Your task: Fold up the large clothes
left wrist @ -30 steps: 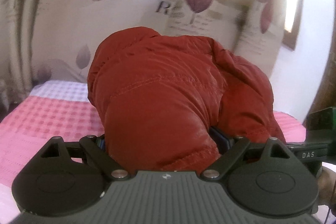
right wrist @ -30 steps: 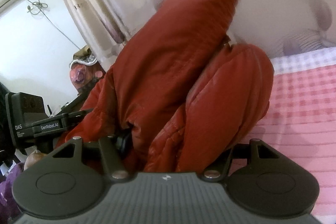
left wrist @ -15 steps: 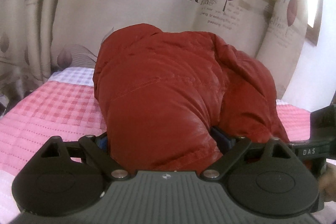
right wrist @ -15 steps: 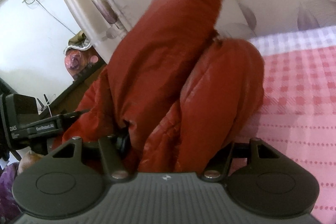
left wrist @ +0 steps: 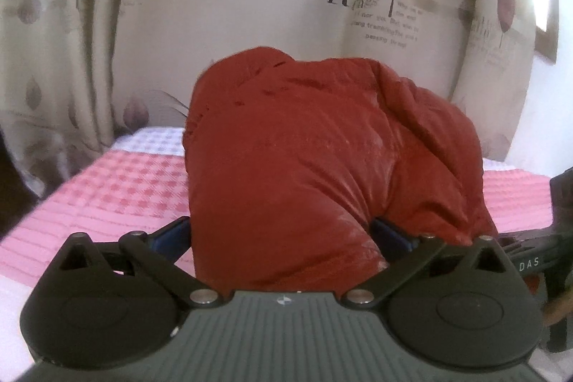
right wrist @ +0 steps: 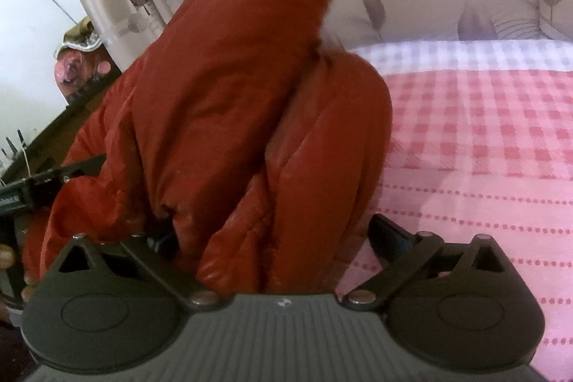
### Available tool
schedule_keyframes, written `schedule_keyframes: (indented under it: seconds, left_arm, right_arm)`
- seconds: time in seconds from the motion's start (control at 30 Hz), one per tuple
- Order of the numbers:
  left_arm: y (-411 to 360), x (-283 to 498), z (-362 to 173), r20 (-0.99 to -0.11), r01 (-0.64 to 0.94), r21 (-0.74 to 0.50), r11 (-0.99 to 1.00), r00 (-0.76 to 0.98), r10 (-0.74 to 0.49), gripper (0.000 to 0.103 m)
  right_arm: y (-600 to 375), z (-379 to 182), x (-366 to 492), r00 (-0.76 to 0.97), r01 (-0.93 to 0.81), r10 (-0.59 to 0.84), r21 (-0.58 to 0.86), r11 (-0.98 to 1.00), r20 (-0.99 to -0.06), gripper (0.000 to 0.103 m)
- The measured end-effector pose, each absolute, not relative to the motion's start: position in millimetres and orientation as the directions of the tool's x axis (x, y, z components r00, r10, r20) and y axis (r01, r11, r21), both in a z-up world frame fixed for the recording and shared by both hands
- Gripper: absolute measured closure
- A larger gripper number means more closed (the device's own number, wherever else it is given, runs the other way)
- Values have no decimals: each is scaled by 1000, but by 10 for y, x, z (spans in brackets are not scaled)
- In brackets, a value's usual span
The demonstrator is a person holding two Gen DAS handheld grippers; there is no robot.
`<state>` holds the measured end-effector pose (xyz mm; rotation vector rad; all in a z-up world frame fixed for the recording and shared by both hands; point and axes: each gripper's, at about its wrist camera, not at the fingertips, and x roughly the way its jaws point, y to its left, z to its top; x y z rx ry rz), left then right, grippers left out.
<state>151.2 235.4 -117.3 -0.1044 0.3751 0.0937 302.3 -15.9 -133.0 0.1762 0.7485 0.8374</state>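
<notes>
While both wrist cameras are mostly filled with it, the puffy rust-red quilted jacket [left wrist: 333,167] sits bunched up on the pink-and-white checked bedspread [left wrist: 118,188], with the cream curtain printed with mauve leaves and words [left wrist: 250,6] hanging right behind it. Going left to right in the left wrist view: bare bedspread, then the left gripper [left wrist: 283,235], whose jaws are opening, with a fat fold of the jacket sitting between them; the fabric fills the whole gap, so whether the blue pads touch it is hard to say. At the far right edge pokes in the other black tool.

Right wrist view, same order: a dark sideboard with a pinkish vase [right wrist: 71,70] at the far left, the jacket standing up in a tall peak, and the right gripper [right wrist: 272,238] with its jaws opening too. Its left finger is buried in the cloth, but the right finger [right wrist: 390,238] stands clear of the jacket, with bedspread showing in the gap, so no pinch there
</notes>
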Motion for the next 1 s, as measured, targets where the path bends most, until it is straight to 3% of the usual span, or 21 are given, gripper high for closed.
schedule_keyframes:
  seconds: [0.17,0.5,0.8,1.0]
  left_arm:
    - [2220,1397,-1108,-335,-135,40,990,932,140,0]
    - [1995,1275,-1068,-279,-221,137,966,927,251,0]
    - [2026,1257,-1086,-282,-222,84,971,930,237,0]
    - [1978,1250,-1074,-279,-221,113,969,929,244,0]
  right_arm:
    - [-166,-1327,2996,445,-603,718,414,682,-535,0]
    - [-200,-1291,2885,483,-555,701,436,709,-525,0]
    - [-174,-1263,2772,542,-548,661,378,746,-518,0]
    - [-119,-1225,2655,597,-552,624,306,776,-505,0]
